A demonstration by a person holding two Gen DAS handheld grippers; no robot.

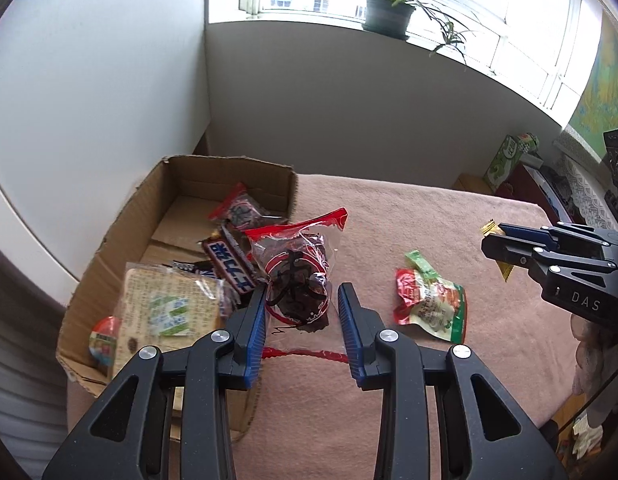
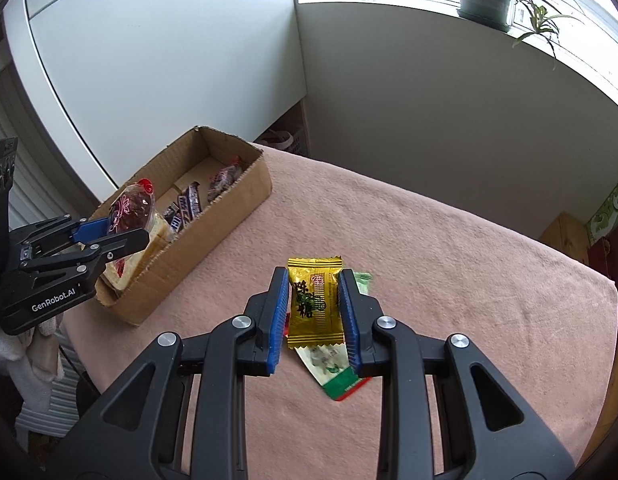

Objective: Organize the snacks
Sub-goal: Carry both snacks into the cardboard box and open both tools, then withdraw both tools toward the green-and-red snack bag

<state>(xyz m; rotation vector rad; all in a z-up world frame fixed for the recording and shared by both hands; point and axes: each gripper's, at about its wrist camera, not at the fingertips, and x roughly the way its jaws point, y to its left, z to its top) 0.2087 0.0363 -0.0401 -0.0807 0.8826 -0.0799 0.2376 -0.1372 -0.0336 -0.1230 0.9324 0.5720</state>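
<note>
My left gripper holds a clear, red-edged packet of dark snacks between its blue pads, beside the cardboard box; from the right wrist view the packet hangs over the box's near end. My right gripper is shut on a yellow candy packet, held above the pink cloth. A red, white and green snack pouch lies on the cloth, partly under the candy in the right wrist view.
The box holds several snacks: a cracker pack, dark blue bars, a red-edged packet. The pink-covered table ends at the right. A green carton stands beyond it.
</note>
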